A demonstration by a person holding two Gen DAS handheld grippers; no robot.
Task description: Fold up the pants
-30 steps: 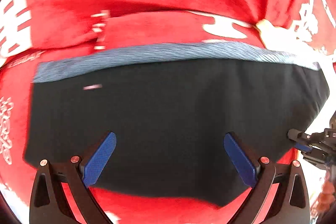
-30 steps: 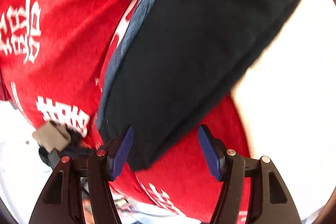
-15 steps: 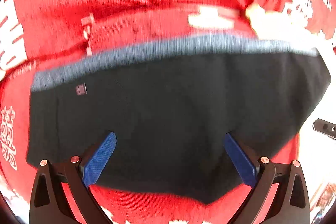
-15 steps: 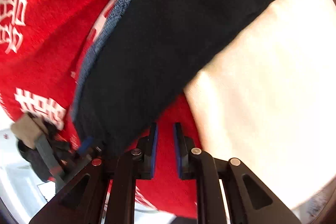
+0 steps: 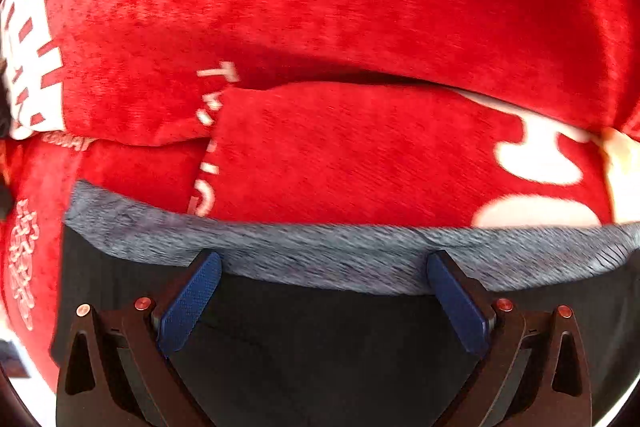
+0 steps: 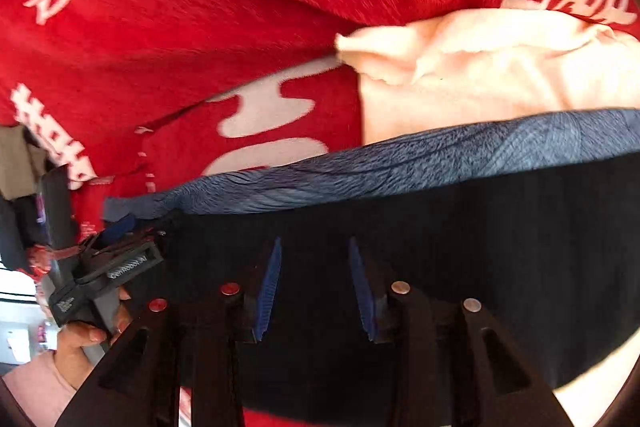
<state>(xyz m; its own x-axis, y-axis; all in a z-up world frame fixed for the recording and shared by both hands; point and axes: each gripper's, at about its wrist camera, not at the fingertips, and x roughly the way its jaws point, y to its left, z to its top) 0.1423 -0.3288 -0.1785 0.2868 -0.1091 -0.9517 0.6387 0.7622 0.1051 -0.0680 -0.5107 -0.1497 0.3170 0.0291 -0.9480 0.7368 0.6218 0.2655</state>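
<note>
One pair of black pants lies on the red blanket, its grey waistband marking the far edge. Left gripper spread wide over that waistband; right gripper partly open above black cloth. One cream cloth just beyond the waistband.

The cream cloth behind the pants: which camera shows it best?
The right wrist view: the cream cloth spreads wide above the grey waistband. The left wrist view catches only a sliver at its right edge.
</note>
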